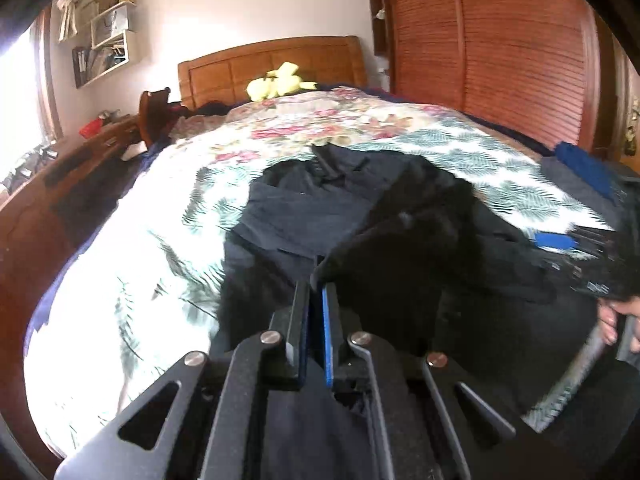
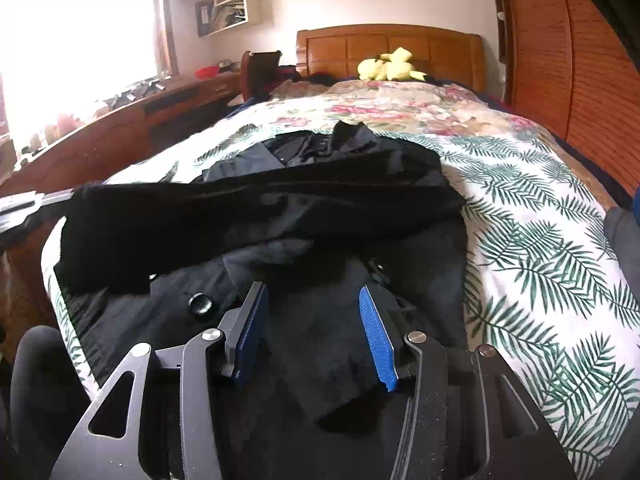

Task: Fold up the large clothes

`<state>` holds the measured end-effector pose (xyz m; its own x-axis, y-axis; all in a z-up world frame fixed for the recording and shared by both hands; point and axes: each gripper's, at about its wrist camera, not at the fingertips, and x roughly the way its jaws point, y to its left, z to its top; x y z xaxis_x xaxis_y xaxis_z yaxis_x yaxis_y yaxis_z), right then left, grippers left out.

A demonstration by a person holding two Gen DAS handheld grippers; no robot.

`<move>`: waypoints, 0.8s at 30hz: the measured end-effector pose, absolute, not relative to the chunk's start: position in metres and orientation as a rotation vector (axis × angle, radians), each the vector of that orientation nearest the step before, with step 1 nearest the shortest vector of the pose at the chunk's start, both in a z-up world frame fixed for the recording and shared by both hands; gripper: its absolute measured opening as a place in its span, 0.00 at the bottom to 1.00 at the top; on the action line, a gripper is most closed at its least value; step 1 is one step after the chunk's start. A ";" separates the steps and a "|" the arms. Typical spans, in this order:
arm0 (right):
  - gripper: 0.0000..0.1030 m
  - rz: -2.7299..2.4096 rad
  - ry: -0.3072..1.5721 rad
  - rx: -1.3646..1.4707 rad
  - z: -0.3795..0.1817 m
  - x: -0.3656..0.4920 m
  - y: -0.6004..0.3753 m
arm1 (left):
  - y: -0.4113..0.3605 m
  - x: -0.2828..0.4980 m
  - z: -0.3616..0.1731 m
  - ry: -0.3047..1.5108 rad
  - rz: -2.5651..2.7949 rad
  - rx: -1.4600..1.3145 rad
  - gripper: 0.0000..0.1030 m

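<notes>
A large black coat (image 2: 304,216) lies spread on the bed, its round button (image 2: 200,303) showing near the front. My left gripper (image 1: 318,286) is shut on an edge of the coat (image 1: 400,248), which is lifted off the bedspread. In the right wrist view that gripper (image 2: 28,204) is at the far left, and the pinched part stretches as a raised band across the coat. My right gripper (image 2: 311,292) hovers open over the coat's near part, its blue pads (image 2: 378,336) apart and pressing on nothing. A hand (image 1: 616,320) holds it at the right edge of the left wrist view.
The bed carries a palm-leaf and floral bedspread (image 2: 540,240), with a yellow plush toy (image 2: 388,65) by the wooden headboard (image 2: 384,44). A wooden desk (image 2: 120,128) runs along the left under a bright window. A louvred wardrobe (image 1: 500,48) stands to the right.
</notes>
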<state>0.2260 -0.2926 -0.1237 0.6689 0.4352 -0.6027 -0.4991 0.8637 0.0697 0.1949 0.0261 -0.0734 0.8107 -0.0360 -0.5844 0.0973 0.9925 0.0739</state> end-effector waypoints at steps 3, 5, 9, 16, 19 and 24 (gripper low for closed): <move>0.47 0.525 0.664 -0.125 -0.128 0.228 -0.286 | 0.040 0.212 -0.077 0.624 -0.041 0.099 0.02; 0.47 0.523 0.669 -0.129 -0.130 0.230 -0.284 | 0.048 0.218 -0.080 0.635 -0.040 0.062 0.03; 0.47 0.524 0.691 -0.131 -0.136 0.234 -0.279 | 0.057 0.220 -0.090 0.685 -0.070 -0.006 0.06; 0.47 0.534 0.722 -0.163 -0.148 0.238 -0.265 | 0.066 0.193 -0.106 0.692 -0.096 -0.025 0.14; 0.47 0.534 0.727 -0.182 -0.151 0.237 -0.261 | 0.071 0.181 -0.115 0.700 -0.087 -0.027 0.16; 0.47 0.530 0.729 -0.196 -0.154 0.236 -0.260 | 0.082 0.161 -0.136 0.740 -0.043 0.010 0.17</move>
<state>0.2357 -0.2597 -0.1541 0.6218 0.3919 -0.6781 -0.5246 0.8513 0.0109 0.1615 0.0816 -0.1362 0.7376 -0.0352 -0.6743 0.0425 0.9991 -0.0057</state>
